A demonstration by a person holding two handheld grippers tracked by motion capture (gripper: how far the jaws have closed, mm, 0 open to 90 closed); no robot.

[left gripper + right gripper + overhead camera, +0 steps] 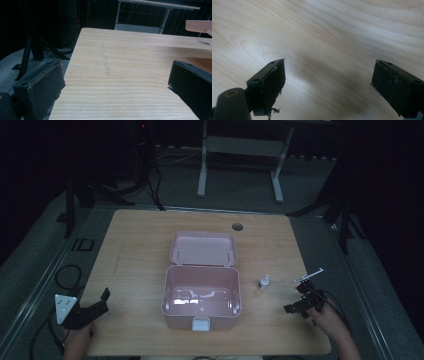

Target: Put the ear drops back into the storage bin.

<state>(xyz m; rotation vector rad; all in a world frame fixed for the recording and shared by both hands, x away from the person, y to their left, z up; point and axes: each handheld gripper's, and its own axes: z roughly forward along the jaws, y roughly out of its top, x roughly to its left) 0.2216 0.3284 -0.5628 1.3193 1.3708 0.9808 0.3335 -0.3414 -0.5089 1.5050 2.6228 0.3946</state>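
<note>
High view: I see the pink box (pixel 201 297) open at the middle of the table (pixel 135 255), lid laid back. A small bottle (pixel 263 282) stands just right of it, possibly a dropper bottle; too small to tell. My left gripper (pixel 98 304) sits at the near-left corner, my right gripper (pixel 300 300) near the bottle, apart from it.

Left gripper view: jaws wide apart over bare wood, the box's lid edge (pixel 198 25) at upper right.

Right gripper view: jaws spread, holding nothing, above the tabletop (pixel 324 37).

Parted left tool (pixel 113 85) over wooden table (pixel 125 75)
</note>
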